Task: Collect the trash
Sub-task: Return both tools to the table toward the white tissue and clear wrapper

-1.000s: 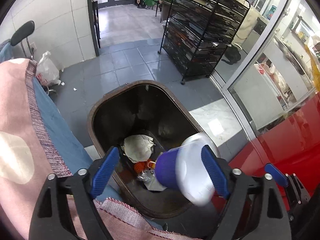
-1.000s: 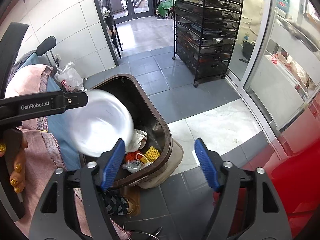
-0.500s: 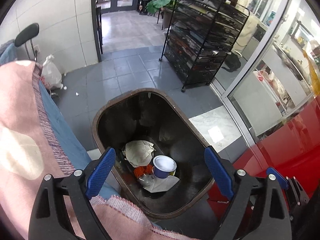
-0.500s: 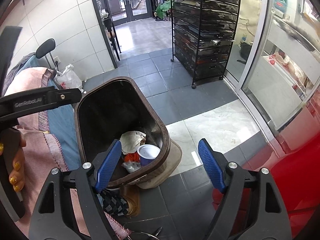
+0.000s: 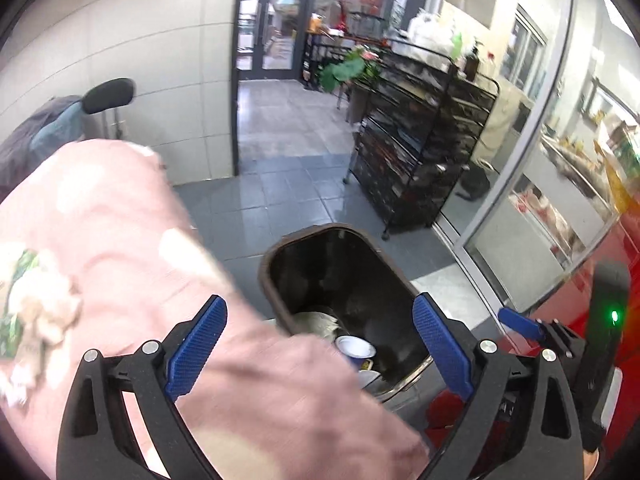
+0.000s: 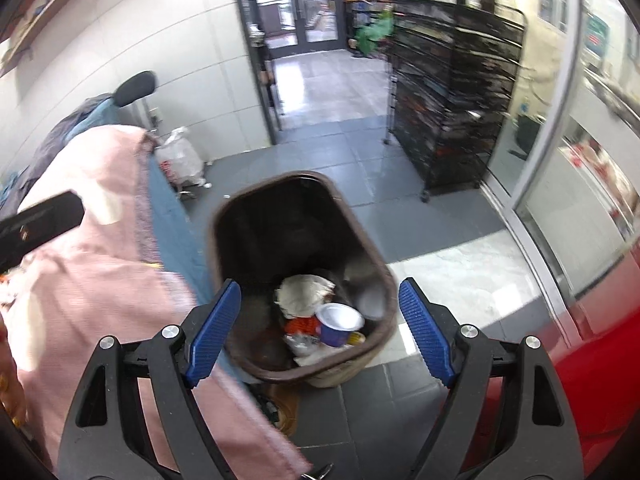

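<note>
Left gripper (image 5: 320, 352) gapes wide, empty, and right gripper (image 6: 320, 328) too! Down in the dark brown plastic bin (image 6: 376, 264), the blue white-lidded cup (image 6: 338, 324) lies tilted at five o'clock of crumpled white paper (image 6: 304, 294).

One trash bin (image 6: 224, 220), one blue cup (image 6: 338, 324), one black wire rack (image 6: 456, 92), two chairs.

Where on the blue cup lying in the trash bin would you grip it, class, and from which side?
Grip the blue cup by its round side wall, coming down from above through the bin mouth. It sits mouth-up, and crumpled paper crowds it on one side.
</note>
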`<action>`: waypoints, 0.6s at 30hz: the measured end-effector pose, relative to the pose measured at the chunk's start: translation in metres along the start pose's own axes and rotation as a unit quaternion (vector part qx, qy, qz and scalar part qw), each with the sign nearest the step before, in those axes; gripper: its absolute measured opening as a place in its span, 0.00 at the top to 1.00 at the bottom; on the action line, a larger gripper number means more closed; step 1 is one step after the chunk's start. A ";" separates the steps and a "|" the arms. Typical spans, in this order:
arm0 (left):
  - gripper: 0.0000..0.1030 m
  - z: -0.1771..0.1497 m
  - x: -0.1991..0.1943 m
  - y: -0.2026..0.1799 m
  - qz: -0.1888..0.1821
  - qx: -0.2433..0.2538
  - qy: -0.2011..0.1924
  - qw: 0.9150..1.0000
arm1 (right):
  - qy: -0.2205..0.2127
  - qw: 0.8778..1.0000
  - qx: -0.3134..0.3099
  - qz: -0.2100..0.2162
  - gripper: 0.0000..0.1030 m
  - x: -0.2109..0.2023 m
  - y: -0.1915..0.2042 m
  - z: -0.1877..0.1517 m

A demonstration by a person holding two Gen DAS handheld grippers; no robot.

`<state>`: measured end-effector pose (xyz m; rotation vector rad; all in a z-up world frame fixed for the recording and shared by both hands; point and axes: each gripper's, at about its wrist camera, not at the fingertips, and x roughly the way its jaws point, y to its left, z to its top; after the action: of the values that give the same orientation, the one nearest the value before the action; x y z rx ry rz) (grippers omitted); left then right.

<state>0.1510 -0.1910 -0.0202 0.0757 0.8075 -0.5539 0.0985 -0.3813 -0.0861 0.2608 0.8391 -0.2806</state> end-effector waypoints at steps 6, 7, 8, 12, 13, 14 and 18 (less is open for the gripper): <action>0.10 -0.021 -0.039 0.039 0.053 -0.039 -0.030 0.997 | -0.001 0.998 -0.047 0.047 0.21 -0.005 0.048 0.009; 0.10 -0.024 -0.045 0.048 0.061 -0.051 -0.033 0.996 | 0.000 0.997 -0.053 0.053 0.21 -0.005 0.055 0.010; 0.10 -0.028 -0.051 0.056 0.068 -0.061 -0.037 0.995 | 0.001 0.996 -0.061 0.061 0.21 -0.006 0.065 0.011; 0.10 -0.040 -0.068 0.083 0.104 -0.095 -0.046 0.989 | 0.002 0.991 -0.092 0.093 0.21 -0.011 0.100 0.013; 0.10 -0.045 -0.073 0.091 0.116 -0.106 -0.049 0.986 | 0.002 0.990 -0.099 0.102 0.21 -0.012 0.110 0.013; 0.10 -0.049 -0.078 0.098 0.127 -0.115 -0.051 0.984 | 0.002 0.989 -0.105 0.108 0.21 -0.014 0.118 0.013; 0.10 -0.065 -0.103 0.131 0.171 -0.146 -0.067 0.972 | -0.004 0.981 -0.142 0.132 0.21 -0.023 0.154 0.010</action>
<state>0.1152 -0.0157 -0.0116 -0.0926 0.7158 -0.1084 0.1439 -0.2382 -0.0440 0.1018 0.8143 0.0871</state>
